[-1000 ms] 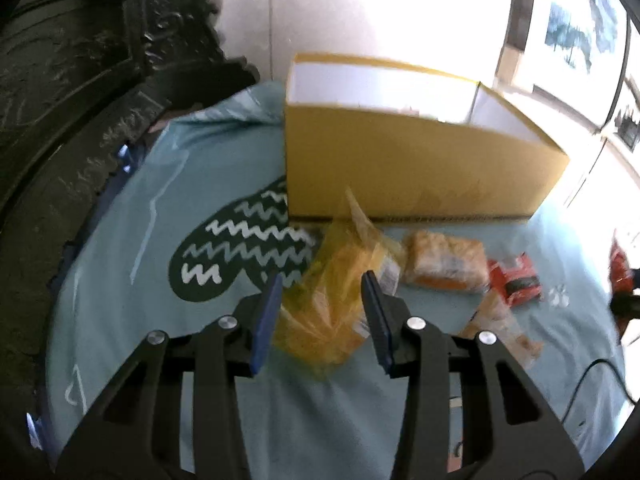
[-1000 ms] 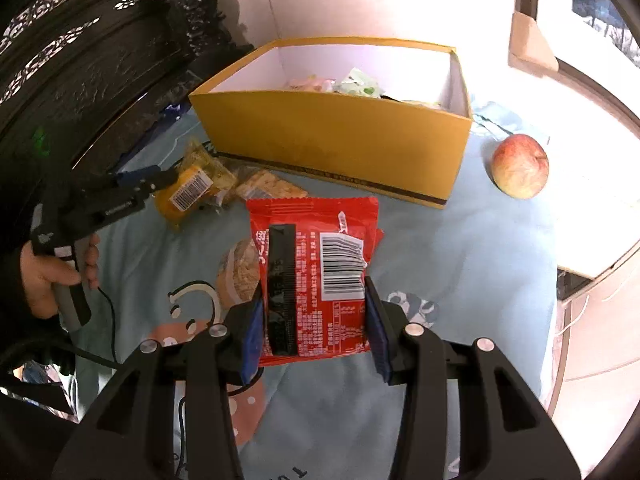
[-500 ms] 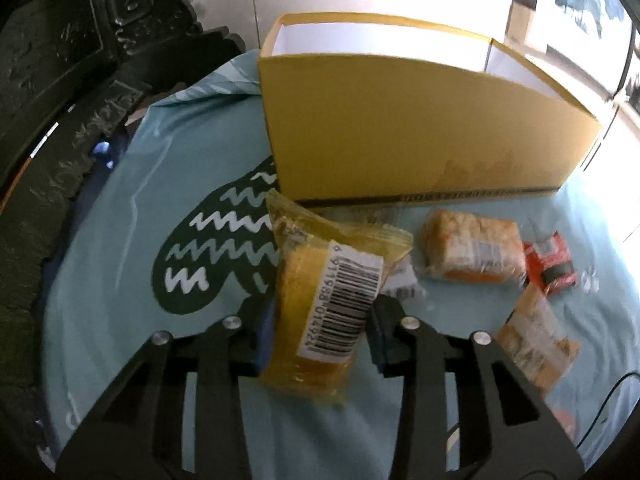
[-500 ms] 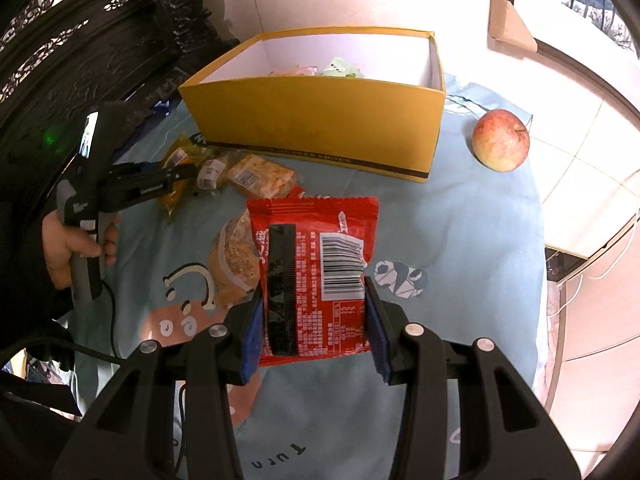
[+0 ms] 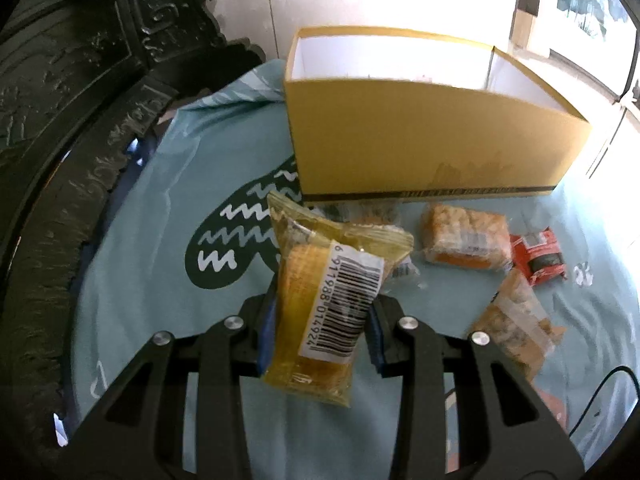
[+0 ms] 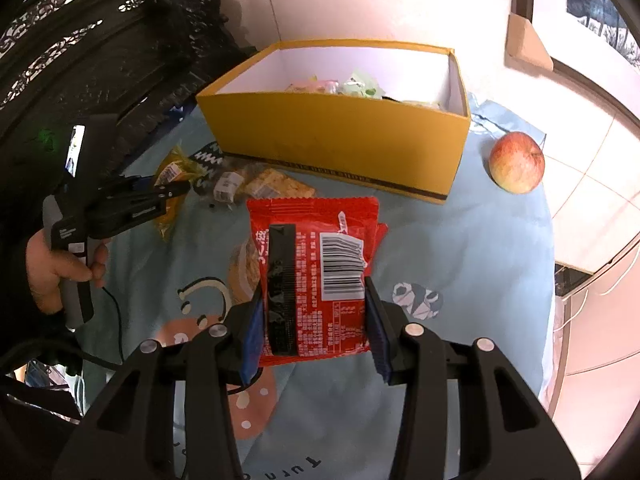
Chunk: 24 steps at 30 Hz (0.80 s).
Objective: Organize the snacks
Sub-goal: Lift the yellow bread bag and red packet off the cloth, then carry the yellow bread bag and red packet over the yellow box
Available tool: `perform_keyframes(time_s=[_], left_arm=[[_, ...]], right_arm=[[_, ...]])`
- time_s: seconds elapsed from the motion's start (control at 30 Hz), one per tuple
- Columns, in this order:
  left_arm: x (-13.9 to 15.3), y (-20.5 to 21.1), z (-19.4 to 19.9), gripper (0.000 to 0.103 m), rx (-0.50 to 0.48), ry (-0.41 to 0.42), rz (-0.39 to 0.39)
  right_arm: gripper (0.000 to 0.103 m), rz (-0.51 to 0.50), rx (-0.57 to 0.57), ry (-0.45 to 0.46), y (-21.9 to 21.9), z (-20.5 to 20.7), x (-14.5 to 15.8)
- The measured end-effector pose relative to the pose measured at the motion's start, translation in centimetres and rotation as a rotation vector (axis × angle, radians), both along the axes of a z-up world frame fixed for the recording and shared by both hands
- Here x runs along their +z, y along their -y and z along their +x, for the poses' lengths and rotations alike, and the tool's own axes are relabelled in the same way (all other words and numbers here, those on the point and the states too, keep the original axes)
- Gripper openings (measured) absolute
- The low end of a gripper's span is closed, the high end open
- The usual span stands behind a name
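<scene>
- Snacks in sealed wrappers are spread on a pale blue printed cloth (image 5: 168, 208), with one packet clamped in each hand-held gripper.
- A yellow transparent packet with a white barcode label (image 5: 328, 304) is pinched between the blue pads of the left gripper (image 5: 320, 332); the jaws have just been closing on it, and it is held clear of the cloth.
- A flat red foil packet with a barcode (image 6: 316, 280) is gripped upright by the right gripper (image 6: 314, 330), whose jaws stand fairly narrow against the packet's two sides.
- An open yellow cardboard box with a white inside (image 6: 344, 136) is seen ahead of both grippers, with several wrapped snacks already lying in it.
- Between the left gripper and the box, an orange biscuit packet (image 5: 466, 236) lies on the cloth; a small red packet (image 5: 538, 260) and a clear bag of brown pieces (image 5: 516, 328) lie to the right.
- A red-yellow apple (image 6: 516, 162) rests on the cloth right of the box.
- A hand (image 6: 56, 268) is seen holding the left gripper's handle.
</scene>
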<state>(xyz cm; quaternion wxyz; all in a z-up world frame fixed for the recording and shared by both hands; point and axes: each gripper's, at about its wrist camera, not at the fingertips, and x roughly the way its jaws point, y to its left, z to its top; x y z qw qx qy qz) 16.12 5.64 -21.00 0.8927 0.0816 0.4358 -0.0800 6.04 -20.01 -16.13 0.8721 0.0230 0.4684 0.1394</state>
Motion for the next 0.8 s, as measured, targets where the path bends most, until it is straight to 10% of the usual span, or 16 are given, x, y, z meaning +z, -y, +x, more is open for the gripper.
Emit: perform_keyframes(time_s=[0.8], left_arm=[[6.4,1.2,-4.4,0.036,-0.049,0.127,-0.07]], right_arm=[[0.045,0.051,-0.055,0.107,3.4,-2.6,4.0]])
